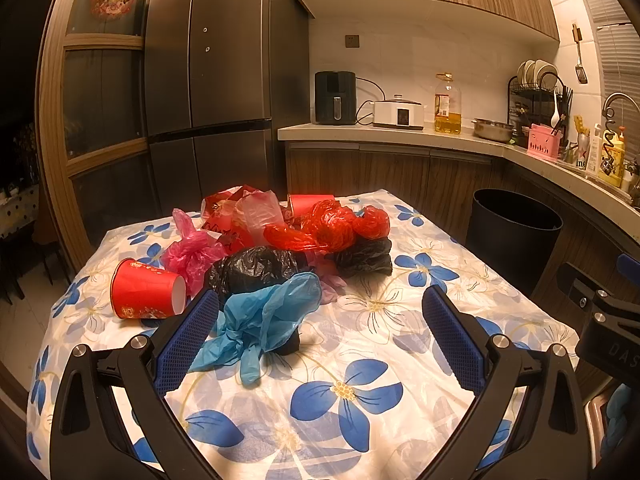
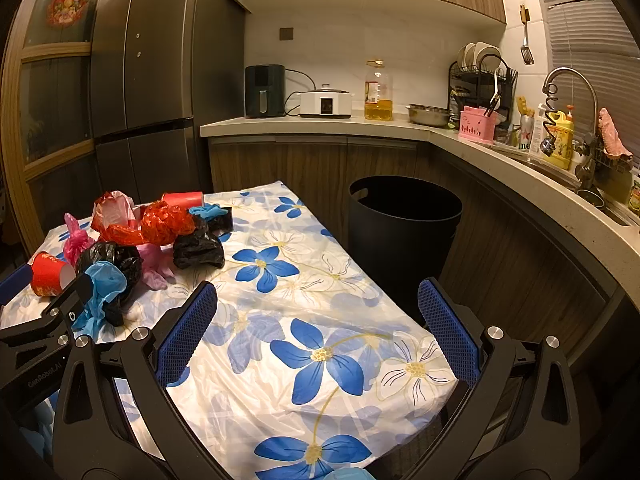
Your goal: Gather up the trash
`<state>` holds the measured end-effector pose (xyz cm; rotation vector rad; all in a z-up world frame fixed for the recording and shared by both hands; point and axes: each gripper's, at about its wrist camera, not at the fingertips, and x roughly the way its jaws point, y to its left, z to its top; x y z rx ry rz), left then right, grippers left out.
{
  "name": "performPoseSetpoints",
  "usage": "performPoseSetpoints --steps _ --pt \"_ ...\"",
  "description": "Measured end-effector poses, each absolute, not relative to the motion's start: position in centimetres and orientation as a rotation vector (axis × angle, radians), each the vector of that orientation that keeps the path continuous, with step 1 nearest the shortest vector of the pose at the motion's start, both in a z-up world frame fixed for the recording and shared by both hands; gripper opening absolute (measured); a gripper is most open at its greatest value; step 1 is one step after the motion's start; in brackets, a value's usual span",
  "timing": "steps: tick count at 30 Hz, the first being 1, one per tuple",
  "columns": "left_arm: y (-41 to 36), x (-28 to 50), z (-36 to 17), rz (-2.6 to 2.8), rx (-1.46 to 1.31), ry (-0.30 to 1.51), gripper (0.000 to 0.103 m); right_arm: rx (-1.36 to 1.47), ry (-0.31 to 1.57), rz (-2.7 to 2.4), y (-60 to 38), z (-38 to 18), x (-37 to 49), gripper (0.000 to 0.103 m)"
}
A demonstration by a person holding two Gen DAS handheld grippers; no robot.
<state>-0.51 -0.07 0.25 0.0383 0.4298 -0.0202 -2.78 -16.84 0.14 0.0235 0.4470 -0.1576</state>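
left gripper (image 1: 320, 312) wide, empty; blue glove (image 1: 264, 320) lies on the table (image 1: 400, 320) just ahead, against its left finger. thin, limp, light, likely slippery: pinch the bunched knot. right gripper (image 2: 318, 304) wide, empty; bin (image 2: 404, 220) ahead of it.
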Motion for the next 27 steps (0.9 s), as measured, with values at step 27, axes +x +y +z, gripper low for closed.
performPoseSetpoints --steps 27 --pt "0.06 -0.58 0.05 -0.021 0.033 0.434 0.098 0.023 0.445 -0.157 -16.83 0.14 -2.86 0.100"
